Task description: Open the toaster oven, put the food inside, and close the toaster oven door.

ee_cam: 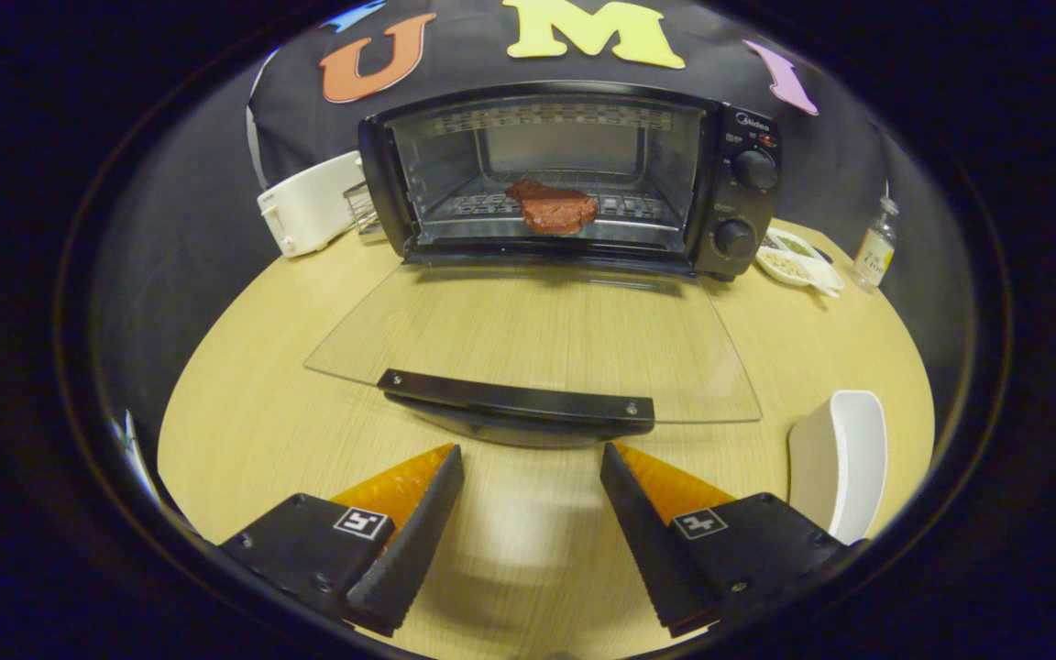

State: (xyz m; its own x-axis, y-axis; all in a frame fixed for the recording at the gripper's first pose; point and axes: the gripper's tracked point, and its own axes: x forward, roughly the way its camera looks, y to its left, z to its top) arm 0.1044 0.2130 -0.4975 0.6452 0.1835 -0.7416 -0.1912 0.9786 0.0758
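Note:
A black toaster oven (739, 174) stands at the back of the round wooden table (244, 385). Its glass door (528, 339) lies folded down flat toward me, with a black handle (517, 403) along its near edge. A reddish-brown piece of meat (552, 208) rests on the wire rack inside the open cavity. My gripper (533, 454) is open with nothing between its fingers. The fingertips sit just short of the door handle, one on each side of its middle.
A white toaster (308, 203) stands left of the oven. Right of the oven are small white dishes (794, 264) with contents and a small glass bottle (874, 247). A white empty dish (844, 458) sits on the table beside the right finger.

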